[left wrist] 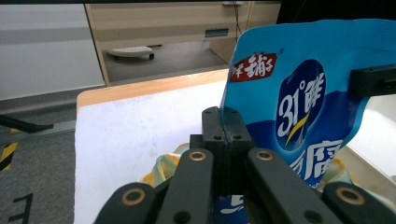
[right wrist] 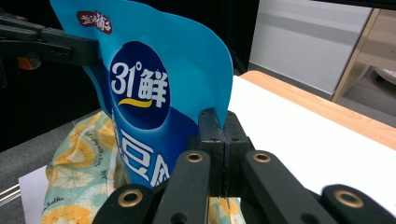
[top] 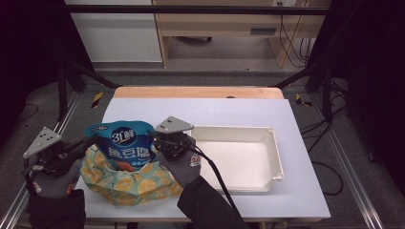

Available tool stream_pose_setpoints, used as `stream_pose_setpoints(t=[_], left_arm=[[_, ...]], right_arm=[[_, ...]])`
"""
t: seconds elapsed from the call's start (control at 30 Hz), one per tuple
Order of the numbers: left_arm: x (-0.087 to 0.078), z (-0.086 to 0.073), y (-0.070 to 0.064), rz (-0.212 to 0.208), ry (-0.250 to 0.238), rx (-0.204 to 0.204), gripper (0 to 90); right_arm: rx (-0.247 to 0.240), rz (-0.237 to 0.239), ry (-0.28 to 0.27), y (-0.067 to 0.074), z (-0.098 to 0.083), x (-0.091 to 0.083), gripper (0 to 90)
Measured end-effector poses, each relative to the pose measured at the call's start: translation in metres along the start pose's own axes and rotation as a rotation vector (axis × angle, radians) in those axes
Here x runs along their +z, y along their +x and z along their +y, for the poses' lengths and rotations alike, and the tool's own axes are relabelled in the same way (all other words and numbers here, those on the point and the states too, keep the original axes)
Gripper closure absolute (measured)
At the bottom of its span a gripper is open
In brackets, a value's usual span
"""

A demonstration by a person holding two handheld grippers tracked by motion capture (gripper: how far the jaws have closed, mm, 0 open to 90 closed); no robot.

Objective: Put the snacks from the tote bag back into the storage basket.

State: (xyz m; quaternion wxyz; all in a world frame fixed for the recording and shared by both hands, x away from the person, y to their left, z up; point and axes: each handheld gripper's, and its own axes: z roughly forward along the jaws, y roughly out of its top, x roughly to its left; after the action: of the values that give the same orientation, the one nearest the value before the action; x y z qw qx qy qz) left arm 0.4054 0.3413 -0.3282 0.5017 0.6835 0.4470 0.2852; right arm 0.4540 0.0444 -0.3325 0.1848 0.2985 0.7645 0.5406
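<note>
A blue snack pouch with white lettering stands upright in an open cloth bag printed with lemon slices, at the table's front left. My left gripper is shut on the pouch's left edge; in the left gripper view the shut jaws pinch that edge of the pouch. My right gripper is shut on the pouch's right edge, and the right gripper view has its jaws closed on the pouch. The cloth bag sags around the pouch's base.
A shallow white tray lies just right of the right gripper on the pale table mat. A wooden strip edges the far side of the table. Black frame posts and cables stand beyond the table on both sides.
</note>
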Motion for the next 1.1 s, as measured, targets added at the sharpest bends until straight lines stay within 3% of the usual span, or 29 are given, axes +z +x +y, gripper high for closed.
stream_pose_setpoints(t=[0.57,1.1], left_arm=[[-0.005,0.004,-0.004,0.014,-0.03,0.0,90.0],[-0.02,0.025,-0.007,0.017,-0.075,0.02,90.0]], right_arm=[[-0.012,0.0,-0.027,0.002,0.005,-0.005,90.0],[-0.05,0.002,-0.064,0.007,0.026,-0.016,90.0]])
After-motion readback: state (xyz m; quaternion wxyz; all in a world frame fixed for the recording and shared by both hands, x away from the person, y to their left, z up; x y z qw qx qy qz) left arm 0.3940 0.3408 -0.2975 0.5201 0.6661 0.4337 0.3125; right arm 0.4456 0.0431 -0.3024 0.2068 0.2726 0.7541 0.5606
